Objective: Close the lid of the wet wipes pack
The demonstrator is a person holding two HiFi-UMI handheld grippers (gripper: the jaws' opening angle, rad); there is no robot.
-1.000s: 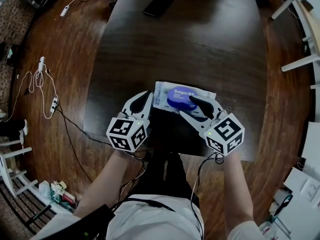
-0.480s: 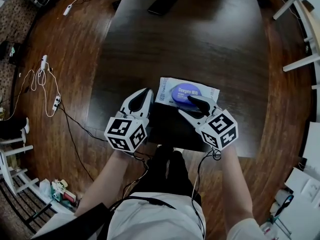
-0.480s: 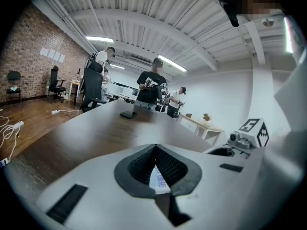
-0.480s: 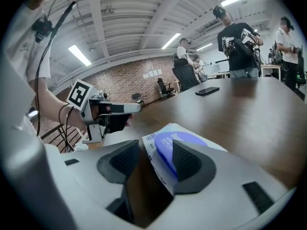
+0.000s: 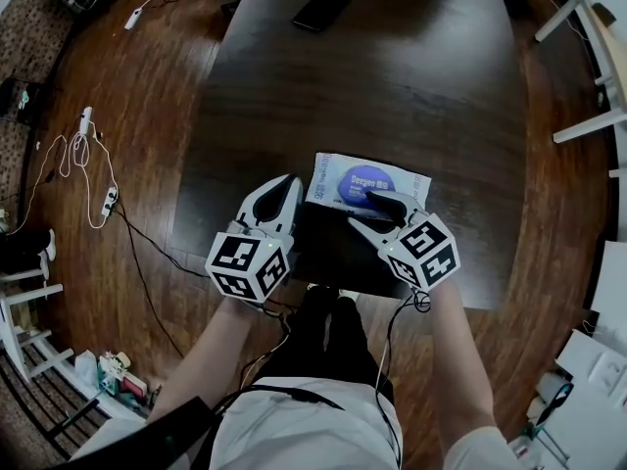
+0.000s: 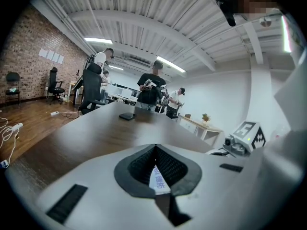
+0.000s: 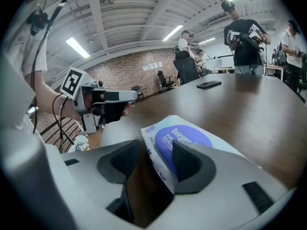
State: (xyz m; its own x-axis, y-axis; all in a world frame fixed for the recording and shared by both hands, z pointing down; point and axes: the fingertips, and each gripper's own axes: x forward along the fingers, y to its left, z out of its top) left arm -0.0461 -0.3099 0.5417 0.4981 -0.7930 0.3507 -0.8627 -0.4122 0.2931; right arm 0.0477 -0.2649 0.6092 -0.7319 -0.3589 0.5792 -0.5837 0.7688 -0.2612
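Grippers sit right at the near edge of the table, one at each end of the wet wipes pack [image 5: 328, 176]. The pack lies flat just past that edge, long axis running left to right across the person, slightly skewed. Left gripper [image 5: 286, 186] is clamped tight, and its own view shows a thin printed sliver of the pack's left seam caught between the pads, so it looks like it's pinning that end down. Right gripper [image 7: 156, 150] has its jaws spread: the pack's near long edge runs into the gap, one jaw lies on top of the blue oval lid [image 5: 364, 181], and the other sits off the pack on the person's side. So the lid is directly under that jaw, not ahead of it, and the right hand is clearly the closer one. Pretty sure the next bit is a straight push down rather than any reach. Lid looks flat or nearly so already, can't tell if it's snapped shut. Surface is a dark, glossy wooden table [image 5: 392, 76], with a black phone [image 5: 321, 9] way off at the far end. Beyond that there's wood floor [image 5: 137, 96] with a power strip and cables [image 5: 86, 150] to the left, a brick wall [image 6: 29, 51], and a few people standing [image 6: 151, 85] farther back.
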